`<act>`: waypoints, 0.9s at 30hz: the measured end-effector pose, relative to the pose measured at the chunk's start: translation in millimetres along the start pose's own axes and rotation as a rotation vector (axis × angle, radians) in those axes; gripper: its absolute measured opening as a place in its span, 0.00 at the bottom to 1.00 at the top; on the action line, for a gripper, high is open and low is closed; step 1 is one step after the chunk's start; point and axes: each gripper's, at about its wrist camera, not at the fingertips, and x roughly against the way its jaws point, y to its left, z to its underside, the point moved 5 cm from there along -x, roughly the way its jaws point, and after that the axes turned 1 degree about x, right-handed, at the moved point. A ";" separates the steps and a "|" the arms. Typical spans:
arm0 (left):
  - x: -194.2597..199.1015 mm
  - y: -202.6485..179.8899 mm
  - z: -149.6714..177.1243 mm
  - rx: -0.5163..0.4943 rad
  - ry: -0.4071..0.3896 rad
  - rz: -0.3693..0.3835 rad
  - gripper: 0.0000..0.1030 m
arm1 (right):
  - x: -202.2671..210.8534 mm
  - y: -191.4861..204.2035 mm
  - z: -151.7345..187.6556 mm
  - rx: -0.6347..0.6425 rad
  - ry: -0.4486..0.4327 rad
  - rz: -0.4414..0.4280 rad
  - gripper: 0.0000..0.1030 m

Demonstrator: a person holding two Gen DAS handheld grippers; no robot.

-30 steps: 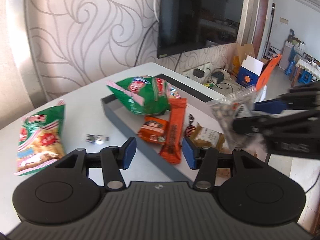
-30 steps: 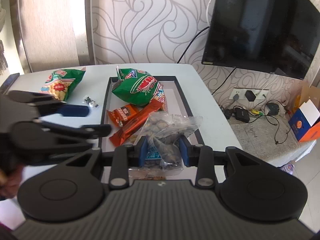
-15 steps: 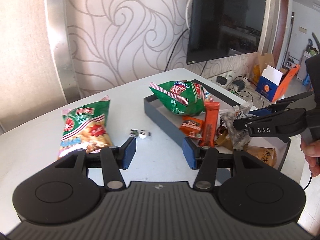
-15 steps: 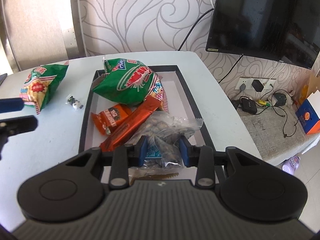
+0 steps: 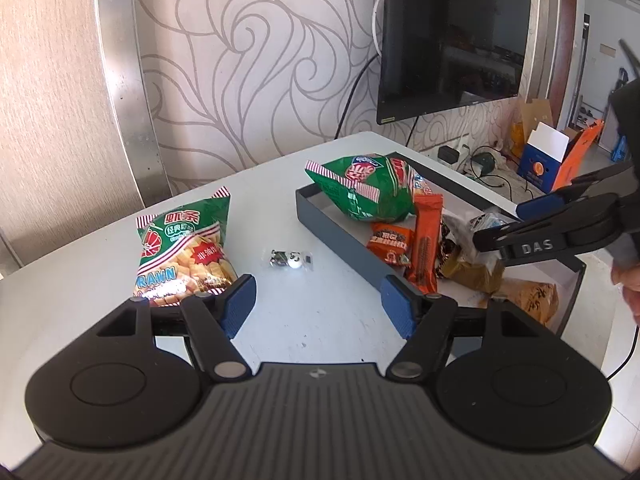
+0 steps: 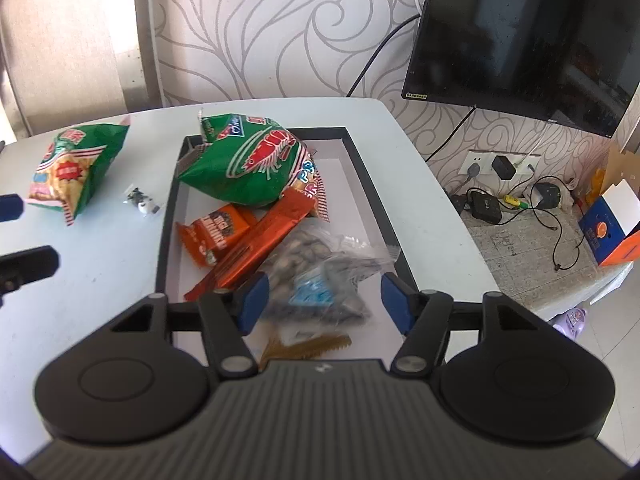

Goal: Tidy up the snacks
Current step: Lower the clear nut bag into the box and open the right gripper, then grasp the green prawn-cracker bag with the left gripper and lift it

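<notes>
Swirl-patterned wallpaper and a wall-mounted television [image 6: 532, 28] back a pale grey table [image 5: 100, 272] where the snacks are being gathered into one place. That place is a dark-rimmed tray [image 6: 370, 184] with a white floor, set toward the table's right side. A clear bag of nuts [image 6: 320, 280] lies on the tray's near end, directly between the pads of the right gripper [image 6: 320, 300]. Those jaws have just been opening, and the blue pads now stand clear of the bag on both sides, so the bag rests on the tray by its own weight; I judge it has just been let go there.

Around it, the tray already holds a long orange bar [image 6: 260, 240], a small orange packet [image 6: 216, 228], a brown packet [image 6: 308, 346] at the near edge, and a green prawn-cracker bag [image 6: 248, 164] propped over the far left rim, probably because it is too bulky to lie flat among the others.

Outside the tray, two items lie on the bare table: a second green prawn-cracker bag [image 5: 184, 244] and, between it and the tray wall, a small clear-wrapped candy [image 5: 288, 259]. The left gripper [image 5: 316, 304] points toward that open stretch of table; its jaws have also just been opening, with nothing between them. Spread that wide, it looks set for either remaining item, most likely the candy straight ahead. Part of a person's hand [image 5: 630, 284] shows behind the right gripper in the left wrist view.
</notes>
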 end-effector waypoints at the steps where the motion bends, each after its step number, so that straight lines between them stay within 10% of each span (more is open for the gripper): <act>1: 0.7 -0.1 0.7 -0.004 0.000 0.002 0.72 | 4.4 1.1 1.0 0.012 -0.004 0.006 0.63; 12: 5.9 6.1 6.5 -0.025 0.000 0.002 0.75 | 30.7 7.1 23.7 0.028 -0.016 0.057 0.63; 27: -47.4 91.6 -13.4 0.096 0.015 -0.237 0.84 | 87.4 40.7 28.7 -0.025 -0.090 -0.051 0.63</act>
